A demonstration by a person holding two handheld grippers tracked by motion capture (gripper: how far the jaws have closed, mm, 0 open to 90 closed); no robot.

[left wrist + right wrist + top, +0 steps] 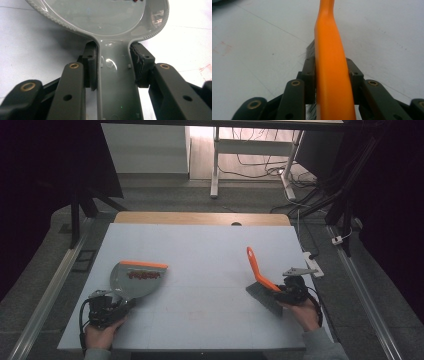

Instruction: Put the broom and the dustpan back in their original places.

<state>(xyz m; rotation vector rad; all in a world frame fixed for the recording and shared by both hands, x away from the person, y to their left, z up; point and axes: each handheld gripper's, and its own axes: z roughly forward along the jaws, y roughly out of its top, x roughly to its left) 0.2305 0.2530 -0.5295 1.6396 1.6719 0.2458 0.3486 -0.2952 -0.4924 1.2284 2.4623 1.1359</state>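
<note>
White tabletop (pixel 200 250) is shown. At its left, a grey dustpan (pixel 135 279) holding red debris is gripped by its stiff handle in the left claw (pixel 113 66). At right, a light orange-handled brush (pixel 260 275) is clasped by the right claw (pixel 330 72), bristles down.

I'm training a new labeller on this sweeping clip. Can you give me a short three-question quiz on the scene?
1. True or false: the dustpan is empty.
2. What does the left hand-held gripper grip? A) the dustpan's orange lip B) the dustpan's grey handle C) the brush
3. What colour is the handle of the brush between the jaws of the right hand-held gripper?

Key:
1. False: small reddish bits lie in it near the orange lip.
2. B: the pads press on both sides of the handle.
3. Orange, with dark bristles below it.
</note>
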